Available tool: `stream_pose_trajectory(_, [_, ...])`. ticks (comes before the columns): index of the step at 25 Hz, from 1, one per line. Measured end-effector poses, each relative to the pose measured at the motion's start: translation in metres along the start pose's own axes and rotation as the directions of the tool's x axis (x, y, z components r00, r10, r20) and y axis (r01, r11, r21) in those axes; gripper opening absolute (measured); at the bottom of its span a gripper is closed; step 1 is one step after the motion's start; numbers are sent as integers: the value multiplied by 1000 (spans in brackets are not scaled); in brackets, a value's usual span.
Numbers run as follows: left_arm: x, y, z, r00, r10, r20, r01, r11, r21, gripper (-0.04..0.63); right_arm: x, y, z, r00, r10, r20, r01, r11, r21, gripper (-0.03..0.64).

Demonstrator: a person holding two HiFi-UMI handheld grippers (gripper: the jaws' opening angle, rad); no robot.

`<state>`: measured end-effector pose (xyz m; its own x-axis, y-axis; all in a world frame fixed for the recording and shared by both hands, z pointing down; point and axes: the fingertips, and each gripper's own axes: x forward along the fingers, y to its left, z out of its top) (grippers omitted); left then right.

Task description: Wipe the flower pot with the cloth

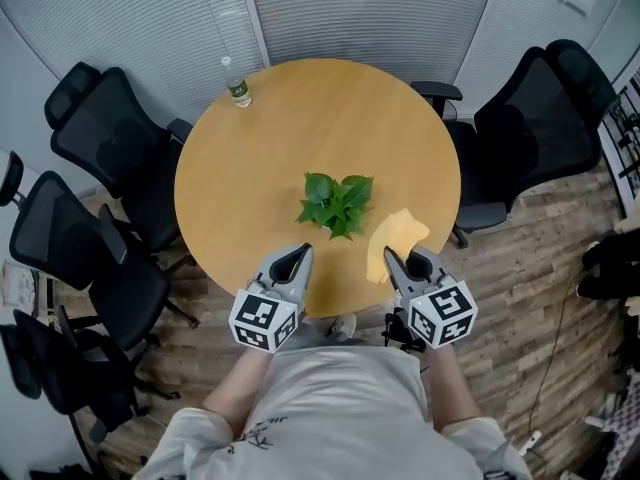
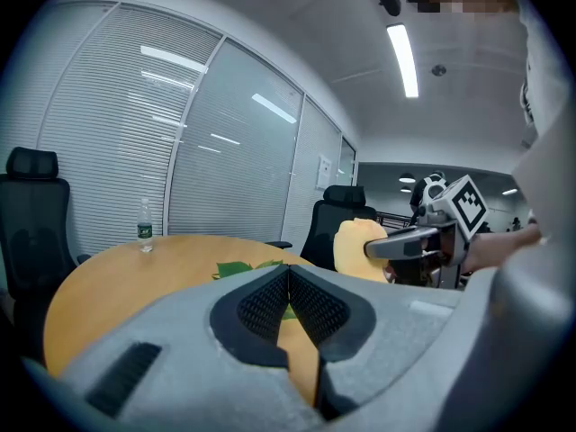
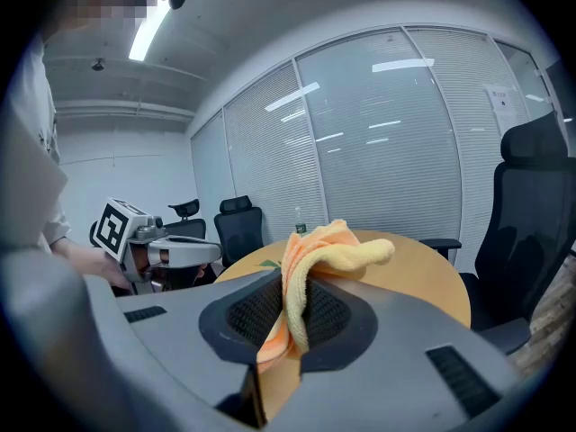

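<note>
At the lower centre of the head view, over the near edge of the round table (image 1: 250,158), both grippers point toward the plant (image 1: 337,204); the left gripper (image 1: 298,255) has its jaws pressed together with nothing between them; the right gripper (image 1: 393,260) is clamped on the yellow cloth (image 1: 397,238), one fold pinched between the pads and the rest bunched above and ahead of the tips. The plant stands a little right of the table's centre, just beyond and between the two grippers, apart from both. The step in hand is judged to be the approach of the cloth to the flower pot; it would be done well by coming in low from the right of the frame, under the leaves, so that the loose bunch meets the pot wall and not the foliage; the grip on the fold should stay firm, since only a small part appears caught; a small pot may slide or tip under a sideways wipe, so the empty left gripper is best set against the opposite side as a brace. The flower pot itself is hidden beneath the leaves in the head view; in both gripper views the gripper's own body covers it and only leaf tips show; its shape, material and soiling cannot be told. A water bottle (image 1: 237,86) stands at the far edge, upper left, well apart.
</note>
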<state>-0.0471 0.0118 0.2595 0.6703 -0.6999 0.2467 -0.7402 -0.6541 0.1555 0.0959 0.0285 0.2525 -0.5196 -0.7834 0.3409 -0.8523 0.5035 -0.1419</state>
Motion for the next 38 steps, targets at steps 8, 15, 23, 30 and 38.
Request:
stream_pose_trajectory(8, [5, 9, -2, 1000, -23, -17, 23, 1000, -6, 11, 7, 0, -4, 1000, -19, -8, 19, 1000, 11, 48])
stream_pose_trajectory(15, [12, 27, 0, 996, -75, -41, 75, 997, -3, 11, 18, 0, -5, 998, -60, -26, 61, 998, 35, 48])
stream_pose_trajectory(23, [23, 52, -7, 990, -125, -66, 126, 992, 14, 11, 35, -9, -9, 992, -104, -64, 107, 993, 39, 48])
stream_pose_trajectory(30, [35, 69, -19, 987, -136, -87, 139, 990, 27, 11, 51, -24, -20, 989, -123, -86, 127, 991, 51, 48])
stream_pose_trajectory(38, [50, 92, -53, 985, -118, -122, 120, 993, 7, 12, 66, -39, -44, 982, -130, -136, 136, 990, 34, 48])
